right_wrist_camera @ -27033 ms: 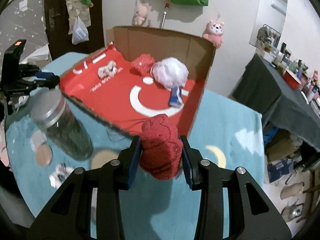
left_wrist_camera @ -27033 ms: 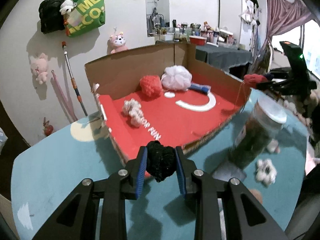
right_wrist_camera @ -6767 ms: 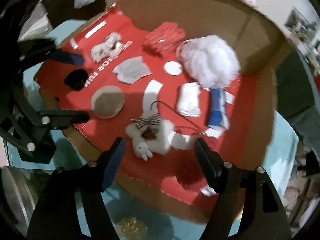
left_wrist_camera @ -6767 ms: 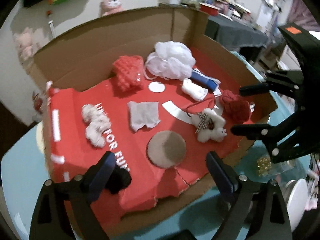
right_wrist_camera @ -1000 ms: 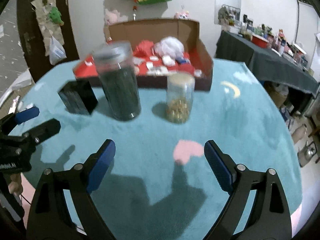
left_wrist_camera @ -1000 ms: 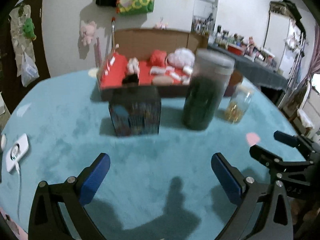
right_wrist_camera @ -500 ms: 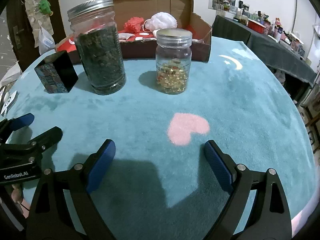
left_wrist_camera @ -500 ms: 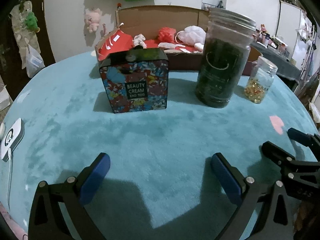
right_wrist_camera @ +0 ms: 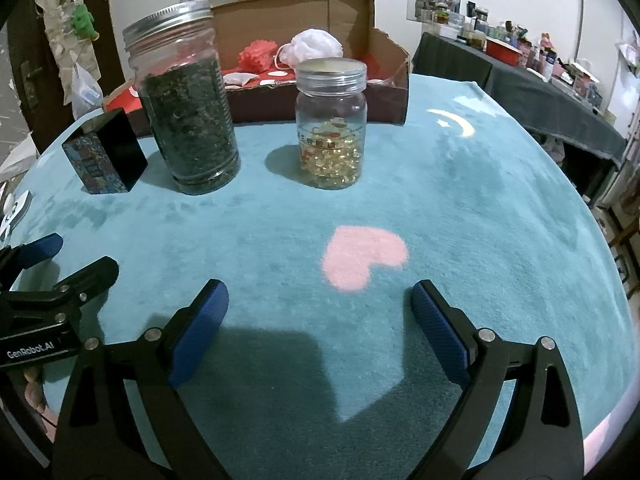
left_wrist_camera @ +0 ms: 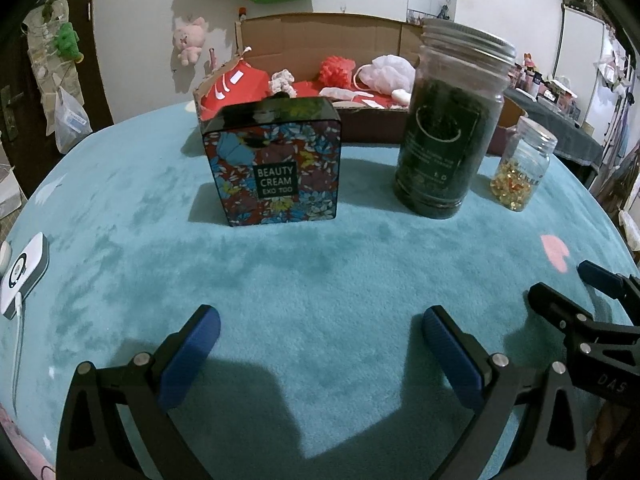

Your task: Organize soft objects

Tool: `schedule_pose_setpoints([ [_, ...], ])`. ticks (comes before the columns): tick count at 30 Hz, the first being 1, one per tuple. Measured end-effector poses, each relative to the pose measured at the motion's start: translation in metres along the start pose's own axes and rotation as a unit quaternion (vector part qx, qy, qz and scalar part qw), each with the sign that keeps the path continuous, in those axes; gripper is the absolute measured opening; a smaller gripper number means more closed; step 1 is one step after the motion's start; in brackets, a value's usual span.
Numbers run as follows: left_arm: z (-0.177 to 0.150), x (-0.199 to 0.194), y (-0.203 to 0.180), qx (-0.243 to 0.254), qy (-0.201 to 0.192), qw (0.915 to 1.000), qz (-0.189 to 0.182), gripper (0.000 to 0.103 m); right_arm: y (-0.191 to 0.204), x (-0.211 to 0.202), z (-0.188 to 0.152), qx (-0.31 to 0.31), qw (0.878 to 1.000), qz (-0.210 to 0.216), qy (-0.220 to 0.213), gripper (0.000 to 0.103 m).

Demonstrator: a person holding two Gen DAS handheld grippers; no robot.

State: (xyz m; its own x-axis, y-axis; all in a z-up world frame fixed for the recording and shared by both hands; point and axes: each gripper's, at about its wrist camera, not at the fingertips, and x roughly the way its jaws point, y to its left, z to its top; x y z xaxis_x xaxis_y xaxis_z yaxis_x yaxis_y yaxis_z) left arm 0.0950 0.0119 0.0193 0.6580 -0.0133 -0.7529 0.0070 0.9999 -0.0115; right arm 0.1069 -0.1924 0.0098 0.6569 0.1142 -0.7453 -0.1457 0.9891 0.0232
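Where soft things fill cardboard box (left_wrist_camera: 304, 28), jars stand near.

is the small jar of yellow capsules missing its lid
No, the small capsule jar stands upright on the teal cloth with its lid on, beside the tall dark-filled jar.

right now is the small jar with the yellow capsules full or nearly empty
Partly filled: yellow capsules fill only the lower part of the small jar; lid on.
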Motion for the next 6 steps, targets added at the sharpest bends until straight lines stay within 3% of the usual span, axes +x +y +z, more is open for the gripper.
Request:
schedule_pose_setpoints([
  [6,-0.0001,-0.0003,0.0000,0.000,0.000,1.0000,0.000,0.103,-0.0007,0.0007,0.0000,0.000,1.000,0.000,0.000,0.094],
])
